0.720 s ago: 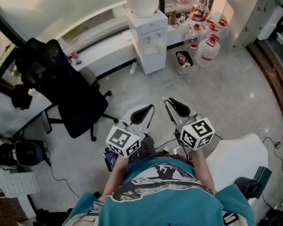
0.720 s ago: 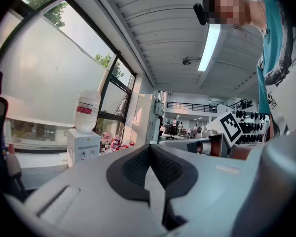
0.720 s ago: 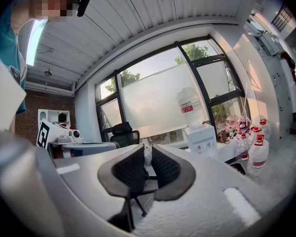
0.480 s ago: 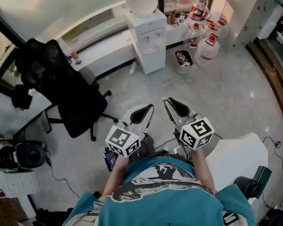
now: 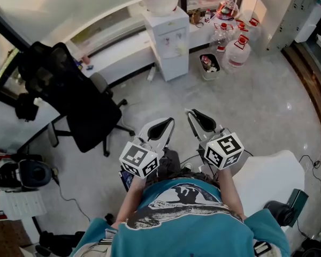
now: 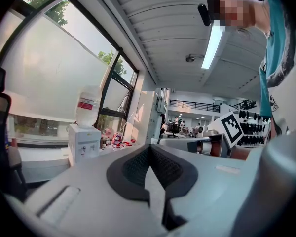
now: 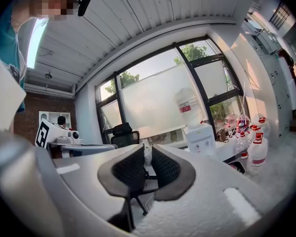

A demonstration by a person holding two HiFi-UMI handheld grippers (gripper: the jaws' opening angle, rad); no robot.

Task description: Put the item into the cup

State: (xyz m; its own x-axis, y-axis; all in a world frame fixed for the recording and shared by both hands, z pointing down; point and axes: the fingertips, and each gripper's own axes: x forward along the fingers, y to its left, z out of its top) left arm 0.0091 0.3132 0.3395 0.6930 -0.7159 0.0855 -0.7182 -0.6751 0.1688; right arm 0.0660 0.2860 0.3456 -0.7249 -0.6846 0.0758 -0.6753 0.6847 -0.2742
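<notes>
In the head view, the person's teal shirt [image 5: 182,218] fills the bottom edge, and both forearms reach forward from it, each hand holding a gripper level over the floor [image 5: 257,116].

The left gripper [image 5: 170,123] sits just beside the right gripper [image 5: 191,115], their marker cubes [image 5: 139,160] facing up toward the camera. In the left gripper view, the black ribbed pads [image 6: 133,167] meet at their tips, so this gripper is clenched with nothing in it. In the right gripper view, the pads [image 7: 126,172] stand a little apart. Only the distant room shows through the narrow gap, so this gripper is released and grips nothing.

A white rounded surface [image 5: 270,181] lies by the person's right side. Farther out on the left, a black office chair [image 5: 77,98] stands on the grey floor, next to a white desk [image 5: 5,127].

Beyond the grippers, a white water dispenser [image 5: 167,44] with a bottle on top stands against the window ledge. A small waste bin [image 5: 208,67] is just beside it on the right. Clear water jugs [image 5: 238,51] with red caps are clustered past the bin.

Neither the item nor the cup shows in any view, so I cannot tell where they are.
</notes>
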